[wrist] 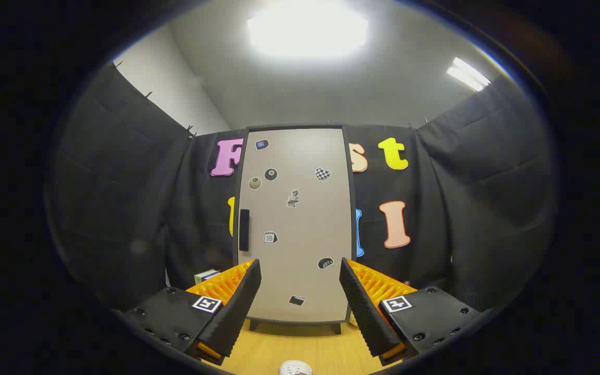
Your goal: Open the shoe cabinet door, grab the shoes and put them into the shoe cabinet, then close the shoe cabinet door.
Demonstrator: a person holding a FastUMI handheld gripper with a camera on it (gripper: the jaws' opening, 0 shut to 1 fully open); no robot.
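Gripper point(300, 302) faces the cabinet point(296, 224) square on, fingers spread wide, nothing between them but air and the lower part of the door point(300, 281) beyond. Door is shut, so step one of the task looks not yet started. Key relation: the handle point(244, 229) is a dark vertical bar on the door's left edge, up and left of the left fingertip, well beyond the fingers, long axis upright. With the handle on that side, the hinge is probably on the right, so the door would likely swing out from the left; the gripper would need to shift left and up and line its opening across the bar to get a bite. Cabinet is a tall, narrow box: flat matte beige door panel in a dark frame, short dark feet point(337, 328), several small stickers point(322, 174) scattered over the face. Smooth panel offers no grip anywhere except the bar. It stands on a light wood-grain table point(279, 349) against the black cloth wall. Finger pads point(237, 307) are ribbed, which should help on a slim hard handle. A white rounded thing with dark marks point(295, 369) sits on the table just below and between the fingers, near the gripper; possibly a shoe, too cropped to tell. A small boxy item point(207, 275) peeks out behind the left finger, unclear what.
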